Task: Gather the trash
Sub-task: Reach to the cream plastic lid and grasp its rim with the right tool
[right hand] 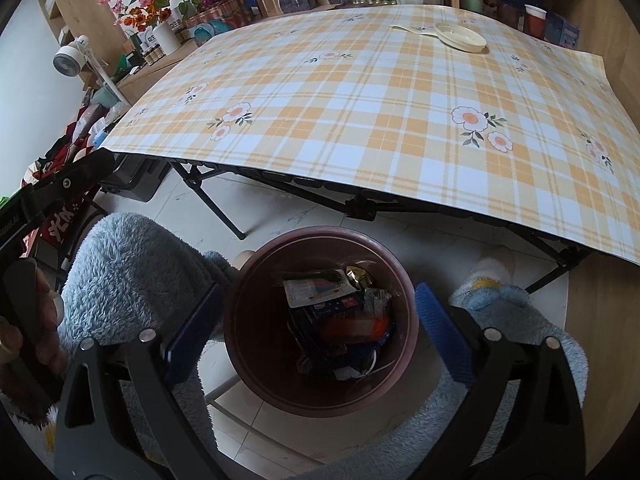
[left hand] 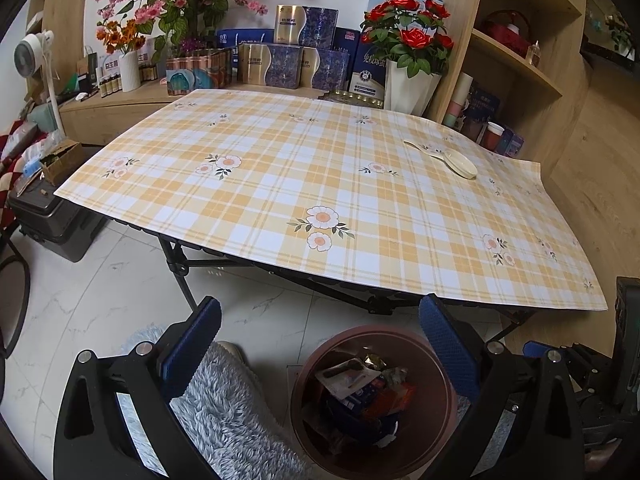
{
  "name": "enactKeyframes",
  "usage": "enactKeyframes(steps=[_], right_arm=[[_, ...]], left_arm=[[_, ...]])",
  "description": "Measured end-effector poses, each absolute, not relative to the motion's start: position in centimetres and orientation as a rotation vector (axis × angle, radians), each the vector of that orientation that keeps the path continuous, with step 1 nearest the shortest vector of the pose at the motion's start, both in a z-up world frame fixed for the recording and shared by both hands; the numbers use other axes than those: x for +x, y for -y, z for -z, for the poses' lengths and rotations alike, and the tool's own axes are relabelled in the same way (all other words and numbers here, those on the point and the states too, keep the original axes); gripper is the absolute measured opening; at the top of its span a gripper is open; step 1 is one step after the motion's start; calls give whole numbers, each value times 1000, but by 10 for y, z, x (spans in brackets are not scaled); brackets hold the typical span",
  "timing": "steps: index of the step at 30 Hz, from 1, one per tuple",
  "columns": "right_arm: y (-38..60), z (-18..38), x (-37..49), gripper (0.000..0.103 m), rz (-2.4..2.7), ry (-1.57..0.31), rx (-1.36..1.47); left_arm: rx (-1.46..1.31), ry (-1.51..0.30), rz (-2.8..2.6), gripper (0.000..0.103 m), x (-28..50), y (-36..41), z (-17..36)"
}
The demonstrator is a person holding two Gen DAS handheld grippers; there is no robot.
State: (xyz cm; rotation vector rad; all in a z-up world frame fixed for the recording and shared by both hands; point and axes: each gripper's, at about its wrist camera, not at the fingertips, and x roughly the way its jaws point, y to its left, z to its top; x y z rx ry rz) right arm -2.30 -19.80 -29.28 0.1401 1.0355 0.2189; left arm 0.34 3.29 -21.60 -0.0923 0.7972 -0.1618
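Now the right hand-held gripper (right hand: 320, 320) hangs wide open and empty over the brown bin (right hand: 404, 304) on the floor, wrappers (right hand: 340, 316) already inside. The left hand-held gripper (left hand: 320, 344) is equally spread, holding nothing. Risk: reaching for the cream lid (right hand: 460, 38) at the table's (right hand: 360, 152) far right could drag the loose tablecloth.

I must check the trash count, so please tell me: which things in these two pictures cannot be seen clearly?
- Lower trash in the bin: in both views the top wrappers cover it.
- Floor beyond the table: both views, the checked cloth hides it.
- Print on the boxes: left view, too small to read.
- Shelf items: left view, small and warped by the lens edge.
- Bin's near rim: left view, cut off by the bottom edge.
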Motion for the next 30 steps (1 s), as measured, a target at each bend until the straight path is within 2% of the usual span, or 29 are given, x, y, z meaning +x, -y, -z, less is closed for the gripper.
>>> enactKeyframes(steps=[11,17,30], right_arm=[[214,285,-16,97,-149,-1021,155],[233,259,-16,97,-106,-938,180],[266,242,0,97,-1,-876,183]], left_arm=[[-70,-760,166,97,15,-29,211],[-111,-751,214,97,32,-21,202],[-104,-727,273,97,50,-3,194]])
